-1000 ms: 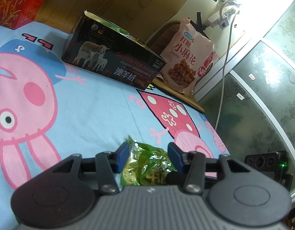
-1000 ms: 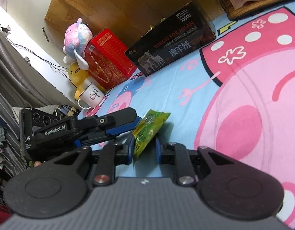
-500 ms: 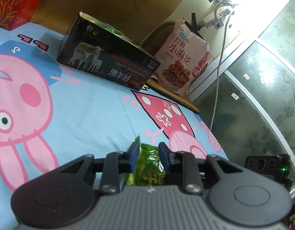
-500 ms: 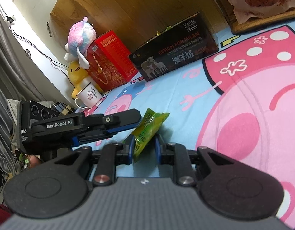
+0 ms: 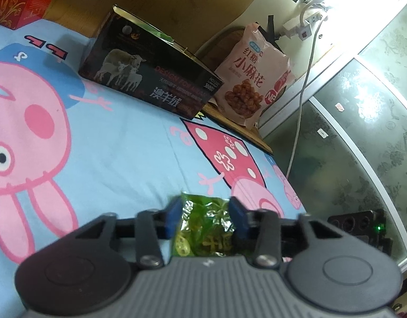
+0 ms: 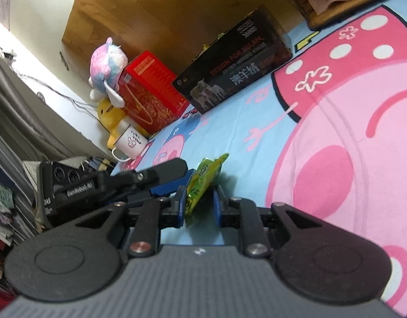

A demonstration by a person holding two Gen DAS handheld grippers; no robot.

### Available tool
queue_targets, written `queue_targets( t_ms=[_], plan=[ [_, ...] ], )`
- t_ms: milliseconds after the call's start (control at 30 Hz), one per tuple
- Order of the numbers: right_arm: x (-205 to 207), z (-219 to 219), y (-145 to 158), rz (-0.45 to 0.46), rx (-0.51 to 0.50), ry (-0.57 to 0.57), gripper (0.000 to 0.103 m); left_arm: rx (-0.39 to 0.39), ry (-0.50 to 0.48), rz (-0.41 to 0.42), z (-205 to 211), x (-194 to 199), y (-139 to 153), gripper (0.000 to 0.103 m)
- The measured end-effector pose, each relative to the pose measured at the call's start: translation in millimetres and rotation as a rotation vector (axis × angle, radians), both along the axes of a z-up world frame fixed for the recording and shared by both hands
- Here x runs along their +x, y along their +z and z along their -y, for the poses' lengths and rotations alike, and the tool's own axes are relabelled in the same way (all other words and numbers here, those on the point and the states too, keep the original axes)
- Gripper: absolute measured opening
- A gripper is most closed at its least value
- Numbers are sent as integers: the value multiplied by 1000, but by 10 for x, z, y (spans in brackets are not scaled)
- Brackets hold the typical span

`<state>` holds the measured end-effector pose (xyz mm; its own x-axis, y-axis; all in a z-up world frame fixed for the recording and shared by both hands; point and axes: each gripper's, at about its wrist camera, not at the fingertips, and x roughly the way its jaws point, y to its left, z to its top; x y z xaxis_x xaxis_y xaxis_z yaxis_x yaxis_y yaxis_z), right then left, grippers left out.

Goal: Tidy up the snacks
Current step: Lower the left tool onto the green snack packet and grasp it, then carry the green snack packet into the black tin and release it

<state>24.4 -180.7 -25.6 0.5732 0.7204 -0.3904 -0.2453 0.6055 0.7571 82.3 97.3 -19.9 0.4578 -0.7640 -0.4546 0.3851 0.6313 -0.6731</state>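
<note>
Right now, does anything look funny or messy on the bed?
Yes: one small green snack packet is caught between both hand-held grippers, left and right, standing on edge and crumpled. The pink snack bag leans upright; the black box sits neatly.

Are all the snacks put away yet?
Not yet. Done: something green already pokes out of the black box. In hand: the right tool and left tool both grip one green packet over the blanket; the left tool's jaws have just been opening a little, with the packet between them. Left: that packet needs a place, and the big pink snack bag leans outside the box.
</note>
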Motion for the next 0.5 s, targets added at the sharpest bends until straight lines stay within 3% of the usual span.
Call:
queue_targets(
  t_ms=[133,233,500],
  plan=[
    [3,-20,11,-1,-9,7,23,-19,-25,5,17,-5,0,6],
    [18,-43,22,-1,-15,15,23,-13,-34,3,48,0,0,6],
    [66,70,21,-43,91,-16,22,-49,-26,-5,6,17,30,7]
  ],
)
